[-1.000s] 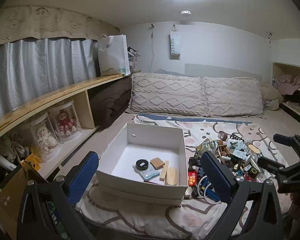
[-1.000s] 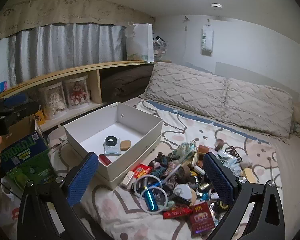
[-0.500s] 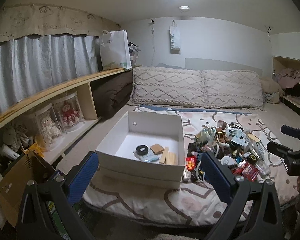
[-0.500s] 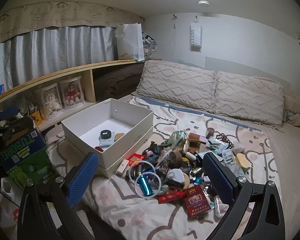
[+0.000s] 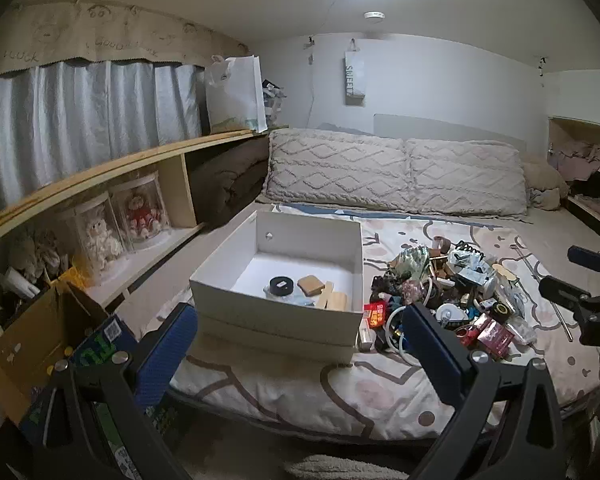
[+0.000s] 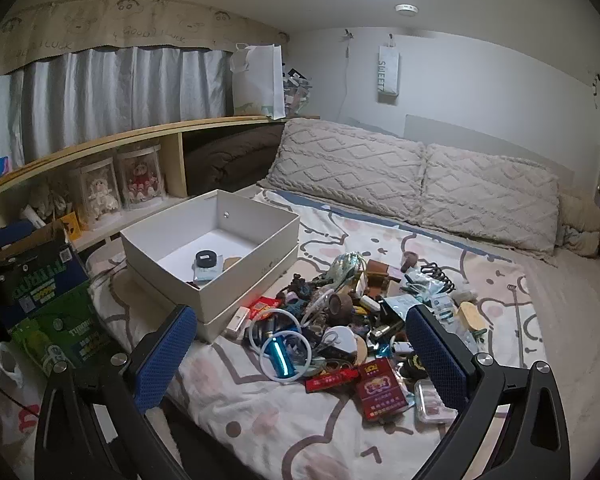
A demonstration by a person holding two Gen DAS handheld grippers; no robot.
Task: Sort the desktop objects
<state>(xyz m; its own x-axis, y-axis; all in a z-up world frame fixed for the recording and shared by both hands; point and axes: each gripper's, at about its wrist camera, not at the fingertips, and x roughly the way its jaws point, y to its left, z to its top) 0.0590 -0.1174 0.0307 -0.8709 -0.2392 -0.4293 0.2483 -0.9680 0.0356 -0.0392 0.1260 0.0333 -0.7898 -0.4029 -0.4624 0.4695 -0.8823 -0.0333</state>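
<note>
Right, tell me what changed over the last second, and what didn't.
Both grippers backed away from the bed: the white box and the pile of clutter look farther off than a second ago, with more of the bed's near edge in view. The left gripper and right gripper took hold of nothing and are open and empty as before. The box's contents and the pile lie unchanged.

Black gripper [image 5: 300, 344], blue mesh pads [image 5: 166, 350], silver screws.
</note>
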